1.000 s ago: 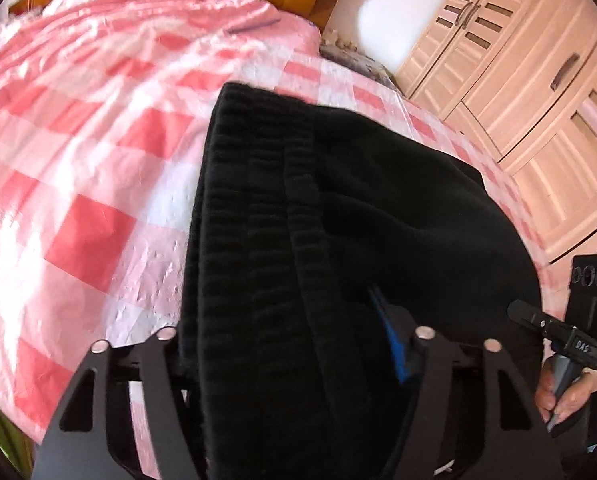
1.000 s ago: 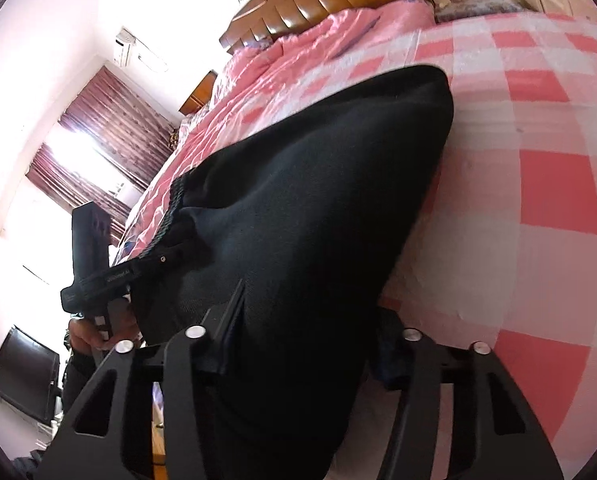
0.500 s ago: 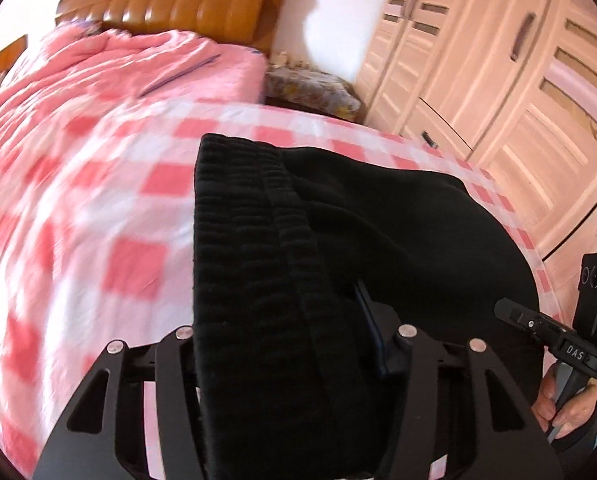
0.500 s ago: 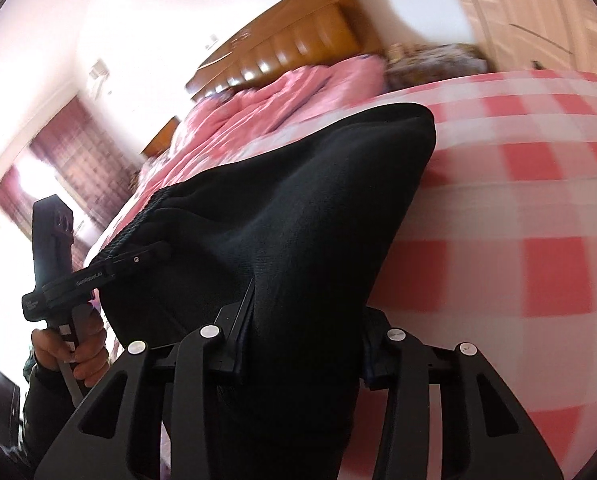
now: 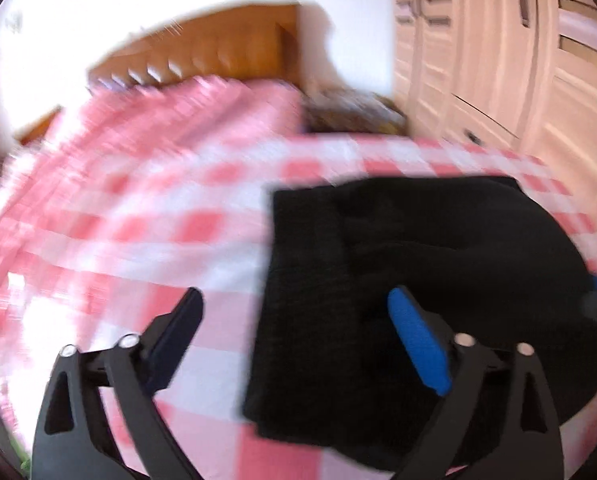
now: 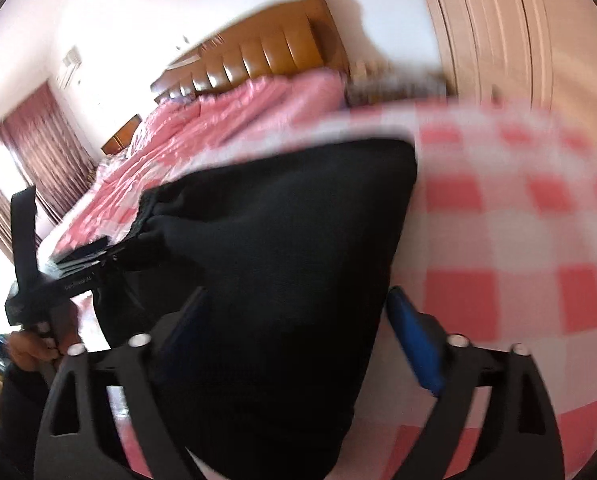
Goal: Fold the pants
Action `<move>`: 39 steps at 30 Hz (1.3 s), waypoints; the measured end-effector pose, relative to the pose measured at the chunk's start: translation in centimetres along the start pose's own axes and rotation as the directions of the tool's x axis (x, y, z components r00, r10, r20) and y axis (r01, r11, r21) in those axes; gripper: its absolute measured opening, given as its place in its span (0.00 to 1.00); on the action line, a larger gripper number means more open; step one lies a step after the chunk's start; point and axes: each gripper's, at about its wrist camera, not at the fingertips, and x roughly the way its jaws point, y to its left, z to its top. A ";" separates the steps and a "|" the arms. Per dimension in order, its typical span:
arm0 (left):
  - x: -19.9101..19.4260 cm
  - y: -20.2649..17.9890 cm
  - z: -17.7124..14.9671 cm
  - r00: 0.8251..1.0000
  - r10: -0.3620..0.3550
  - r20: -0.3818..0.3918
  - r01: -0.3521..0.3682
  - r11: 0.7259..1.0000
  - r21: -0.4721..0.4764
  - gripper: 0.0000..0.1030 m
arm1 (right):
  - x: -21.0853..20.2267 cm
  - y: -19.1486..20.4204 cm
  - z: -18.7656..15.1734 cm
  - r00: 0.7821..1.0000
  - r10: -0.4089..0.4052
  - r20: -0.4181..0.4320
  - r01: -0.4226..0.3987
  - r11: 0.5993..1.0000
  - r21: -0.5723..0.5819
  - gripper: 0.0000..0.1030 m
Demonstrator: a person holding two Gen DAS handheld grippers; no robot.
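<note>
The black pants (image 5: 418, 280) lie folded in a thick bundle on the pink-and-white checked bedspread (image 5: 138, 220). My left gripper (image 5: 294, 312) is open, its jaws spread wide; the left finger is over the bedspread and the blue-padded right finger (image 5: 416, 340) is over the pants. In the right wrist view the pants (image 6: 278, 240) fill the middle. My right gripper (image 6: 294, 308) is open, its jaws standing either side of the near end of the bundle. The left gripper also shows in the right wrist view (image 6: 78, 256), at the waistband end. Both views are motion-blurred.
A brown padded headboard (image 5: 218, 52) stands at the far end of the bed. Pale wooden wardrobe doors (image 5: 518, 60) line the right side. A cluttered bedside stand (image 5: 350, 112) sits between them. Dark red curtains (image 6: 38, 152) hang at the far left.
Both grippers were shut on the pants and have opened. The pants now rest on the bed. Both cameras have tilted up and pulled back.
</note>
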 end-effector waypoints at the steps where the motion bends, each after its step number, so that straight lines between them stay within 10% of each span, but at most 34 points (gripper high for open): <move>1: -1.4 -0.4 -0.3 0.997 0.057 0.057 -0.058 0.998 0.010 0.96 | -0.7 1.3 -0.2 0.999 -0.024 0.027 0.025 0.997 -0.068 0.89; 8: -3.2 -4.5 -2.2 0.994 0.009 0.109 -0.023 0.991 0.135 0.97 | 1.1 6.2 -3.9 0.989 -0.146 0.009 0.141 0.936 -0.324 0.89; 15: -0.4 -4.3 -3.2 0.998 -0.024 0.050 0.019 0.995 0.101 0.99 | 0.9 5.1 -3.8 0.991 -0.132 -0.014 0.123 0.954 -0.274 0.93; 23: -6.5 -6.4 -3.8 0.977 0.160 0.141 -0.174 0.980 0.095 0.99 | -5.2 6.0 -4.6 0.970 -0.213 0.119 0.236 0.942 -0.237 0.93; 30: -13.4 -8.5 -6.2 0.968 0.092 0.235 -0.087 0.996 -0.031 0.99 | -8.7 5.4 -7.4 0.930 -0.307 0.201 0.336 0.932 -0.133 0.94; 39: -14.0 -12.2 -8.8 0.973 0.068 0.221 -0.073 0.997 0.014 0.99 | -8.7 1.6 -10.3 0.936 -0.328 0.127 0.326 0.945 0.036 0.94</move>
